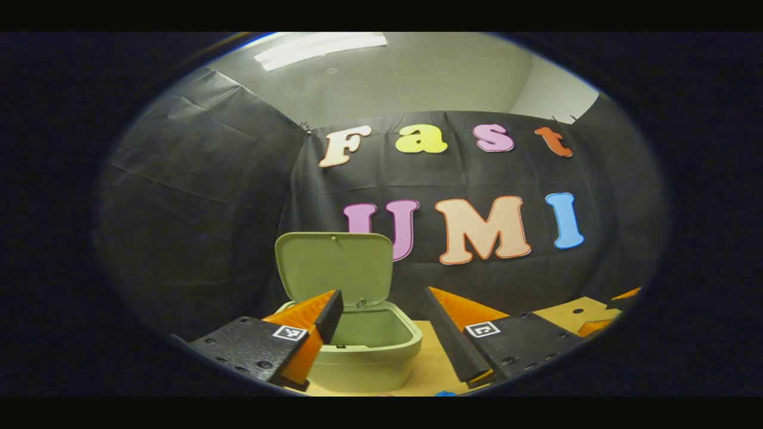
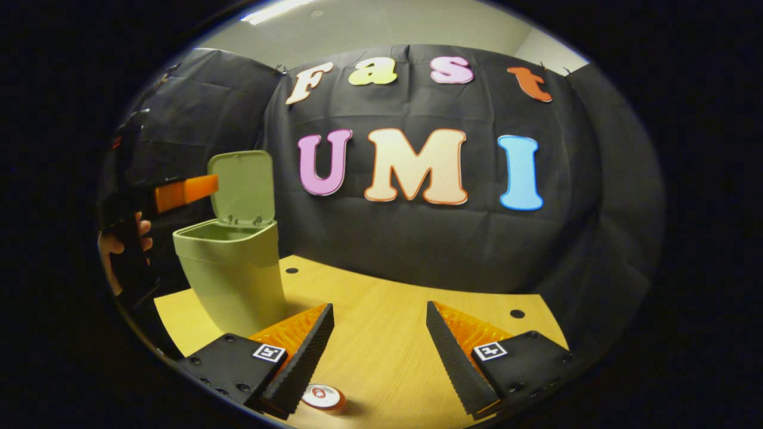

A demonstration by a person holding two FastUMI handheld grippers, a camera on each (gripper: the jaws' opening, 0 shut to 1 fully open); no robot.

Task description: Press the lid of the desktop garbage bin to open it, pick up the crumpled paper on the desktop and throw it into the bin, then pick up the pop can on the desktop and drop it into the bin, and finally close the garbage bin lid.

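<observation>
In the left gripper view, the left gripper (image 1: 381, 325) has its two fingers spread wide apart with nothing between them, raised in front of the pale green garbage bin (image 1: 363, 351). The bin stands on the wooden table (image 1: 426, 375), its lid (image 1: 334, 266) swung up and upright at the far side, the inside looking bare. In the right gripper view, the right gripper (image 2: 380, 348) also has its fingers spread, holding nothing, low over the table (image 2: 387, 333). The pop can (image 2: 323, 398) lies on the table at the near edge, just beside the left finger. The open bin (image 2: 232, 268) stands far left, with the left gripper (image 2: 179, 193) beside its rim, held by a hand (image 2: 122, 244).
</observation>
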